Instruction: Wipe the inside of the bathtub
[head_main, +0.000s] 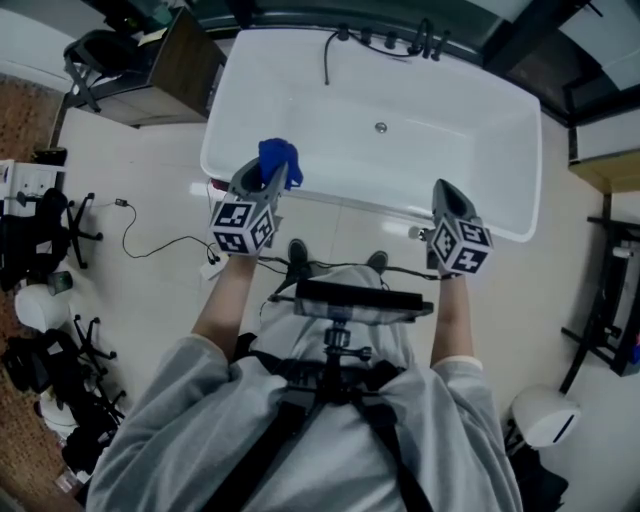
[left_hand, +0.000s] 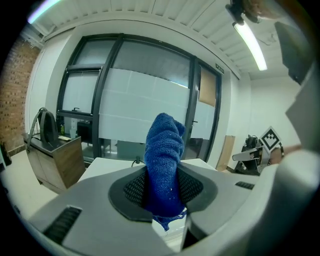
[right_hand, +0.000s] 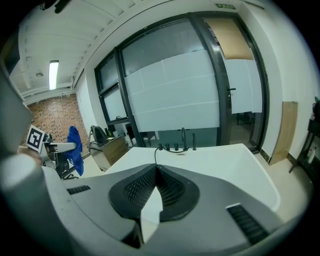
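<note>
A pale floor runs out to tall dark-framed windows, with a brick wall off to one side. The white tub lies crosswise in front of the person, who stands at its near rim with both arms held forward. A wooden desk stands just beside the tub's far left corner. The left gripper hovers over the near left part of the rim, its jaws clamped on a blue cloth that stands up bunched between the pads. The right gripper is held over the near right part of the rim, its jaws pressed together with nothing between them. Dark taps sit on the far rim, a thin hose hangs from them into the tub, and a small drain shows in the tub's floor.
</note>
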